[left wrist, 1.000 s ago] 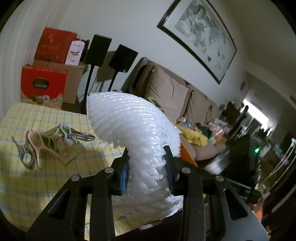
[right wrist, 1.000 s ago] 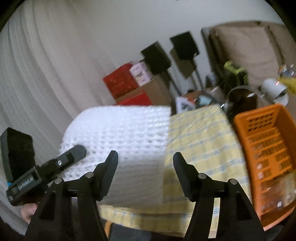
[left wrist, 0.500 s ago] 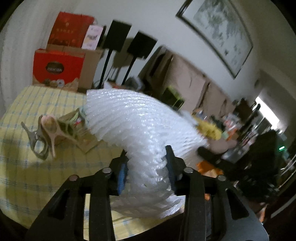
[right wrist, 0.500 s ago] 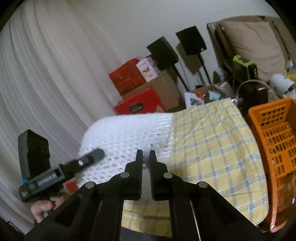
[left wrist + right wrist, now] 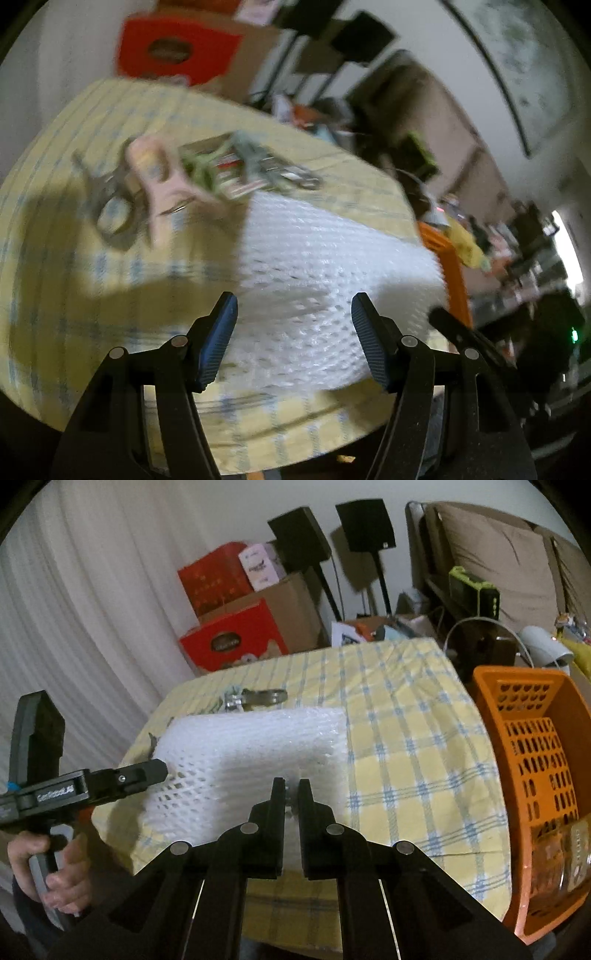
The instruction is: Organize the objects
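White foam netting sheet (image 5: 255,753) lying ahead of both jaws, right gripper (image 5: 291,794) pinched tight on its near edge, left gripper (image 5: 291,317) just opening, pads clear of it

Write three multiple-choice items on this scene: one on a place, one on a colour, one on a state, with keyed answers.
1. Where does the white foam net lie?
A. in the basket
B. on the checked tablecloth
C. on the sofa

2. What colour is the basket?
A. orange
B. blue
C. green

3. How does the right gripper stand?
A. wide open
B. out of view
C. closed on the foam net

Answers:
1. B, it spreads over the cloth.
2. A, its perforated walls are orange.
3. C, its fingers pinch the net's near edge.
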The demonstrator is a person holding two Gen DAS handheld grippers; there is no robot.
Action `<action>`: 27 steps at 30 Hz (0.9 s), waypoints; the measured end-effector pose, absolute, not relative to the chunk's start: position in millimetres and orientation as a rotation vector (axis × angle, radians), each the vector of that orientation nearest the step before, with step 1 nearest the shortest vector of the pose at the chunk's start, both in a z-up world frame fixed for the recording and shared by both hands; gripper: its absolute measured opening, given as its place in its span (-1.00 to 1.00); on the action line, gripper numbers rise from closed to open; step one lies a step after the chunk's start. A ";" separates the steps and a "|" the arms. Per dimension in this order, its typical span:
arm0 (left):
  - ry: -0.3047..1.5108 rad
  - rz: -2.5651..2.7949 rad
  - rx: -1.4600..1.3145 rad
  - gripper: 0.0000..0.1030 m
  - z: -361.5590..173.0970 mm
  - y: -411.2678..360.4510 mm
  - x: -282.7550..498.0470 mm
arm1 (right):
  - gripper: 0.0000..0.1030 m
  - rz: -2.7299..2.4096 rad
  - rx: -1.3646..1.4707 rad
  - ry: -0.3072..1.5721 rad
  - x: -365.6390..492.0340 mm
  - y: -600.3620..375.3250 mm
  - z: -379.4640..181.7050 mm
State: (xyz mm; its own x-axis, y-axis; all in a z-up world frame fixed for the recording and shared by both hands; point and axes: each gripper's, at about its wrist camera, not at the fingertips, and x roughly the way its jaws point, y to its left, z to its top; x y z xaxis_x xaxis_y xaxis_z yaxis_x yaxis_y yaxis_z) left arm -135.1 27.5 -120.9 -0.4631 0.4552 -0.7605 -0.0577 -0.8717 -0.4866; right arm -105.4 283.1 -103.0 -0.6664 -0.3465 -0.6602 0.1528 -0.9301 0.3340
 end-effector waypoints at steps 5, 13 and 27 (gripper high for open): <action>-0.689 2.473 -1.377 0.33 -134.9 15.9 -140.7 | -0.89 -2.560 1.224 -0.337 -113.3 280.3 -124.9; -0.677 2.507 -1.364 0.56 -154.9 33.5 -149.7 | -0.81 -2.537 1.256 -0.360 -115.9 285.0 -134.3; -0.400 2.609 -1.294 -0.21 -148.6 55.0 -136.5 | -0.04 -2.622 1.298 -0.436 -140.9 274.3 -145.7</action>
